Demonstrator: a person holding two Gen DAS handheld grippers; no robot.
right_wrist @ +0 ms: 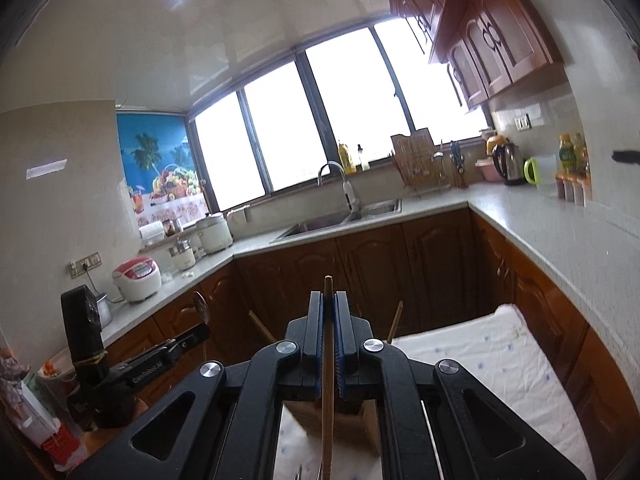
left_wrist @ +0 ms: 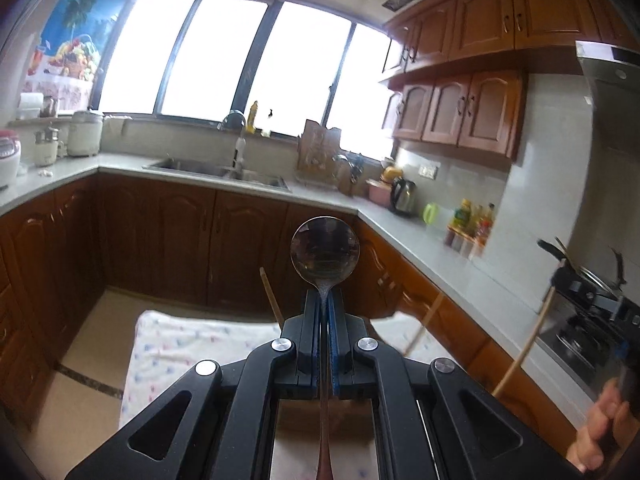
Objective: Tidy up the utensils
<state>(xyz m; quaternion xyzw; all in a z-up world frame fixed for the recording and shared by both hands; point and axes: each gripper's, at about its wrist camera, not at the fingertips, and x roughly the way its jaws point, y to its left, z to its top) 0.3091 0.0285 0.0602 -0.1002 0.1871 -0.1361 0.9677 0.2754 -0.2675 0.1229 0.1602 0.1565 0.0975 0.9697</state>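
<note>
Your left tongs (left_wrist: pixel 324 308) clamp a metal spoon (left_wrist: pixel 325 250), bowl raised, while your right tongs (right_wrist: pixel 329 312) grip a wooden chopstick (right_wrist: pixel 328 344) above the wooden holder (right_wrist: pixel 352 420) on the cloth-covered desk (right_wrist: pixel 480 360).

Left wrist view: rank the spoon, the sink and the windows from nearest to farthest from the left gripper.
1. Spoon: clamped between the left gripper's fingers, bowl pointing forward.
2. Sink: across the room, set in the far counter, left of centre.
3. Windows: behind the sink, farthest.
</note>
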